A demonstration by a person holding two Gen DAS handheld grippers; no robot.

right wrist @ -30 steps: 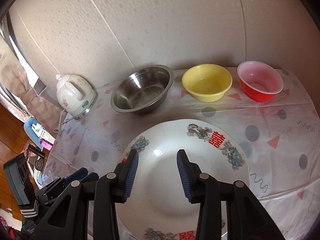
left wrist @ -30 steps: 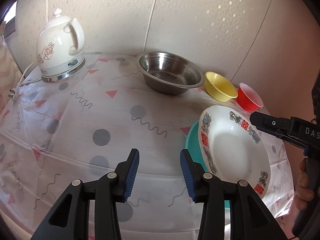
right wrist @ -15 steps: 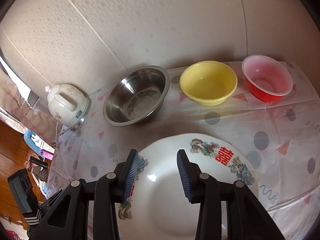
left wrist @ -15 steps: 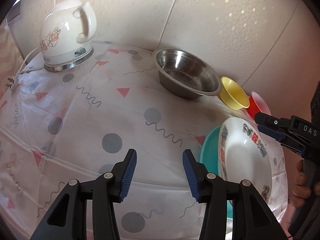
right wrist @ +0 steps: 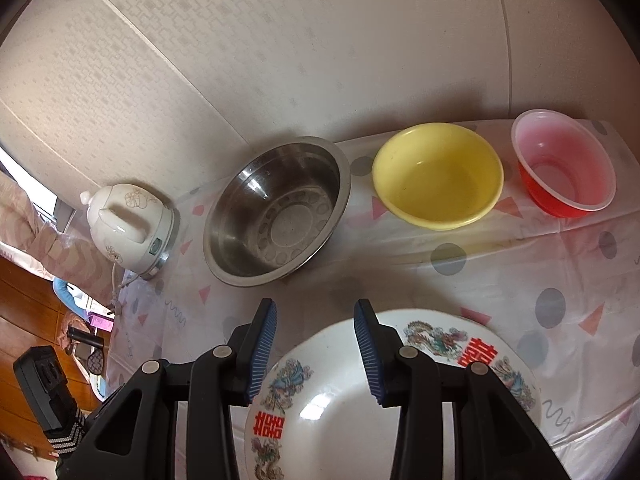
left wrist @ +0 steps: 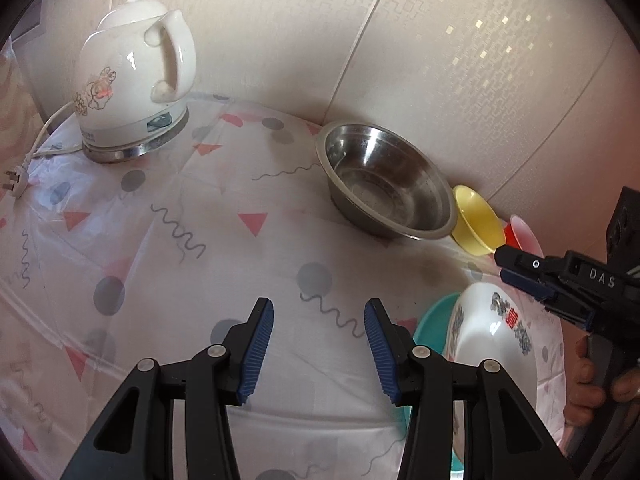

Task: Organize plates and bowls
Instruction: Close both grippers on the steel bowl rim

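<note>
On a cloth-covered table (right wrist: 500, 280), the steel bowl (right wrist: 276, 212) sits center frame, dead ahead of the spread, empty right gripper (right wrist: 316, 348), w/ yellow bowl (right wrist: 438, 174) and red bowl (right wrist: 564, 168) lined up at upper right. White plate (right wrist: 384, 412), stacked on a teal plate (left wrist: 434, 320), lies bottom center under that gripper. Left gripper (left wrist: 318, 352), also spread and empty, hangs farther off; teal plate mostly hidden, white plate cut off at the frame edge.

A white plate (right wrist: 352, 412) with red signs lies on a teal plate (left wrist: 434, 320). Steel bowl (right wrist: 276, 210), yellow bowl (right wrist: 438, 176) and red bowl (right wrist: 564, 168) stand in one row by the wall.
</note>
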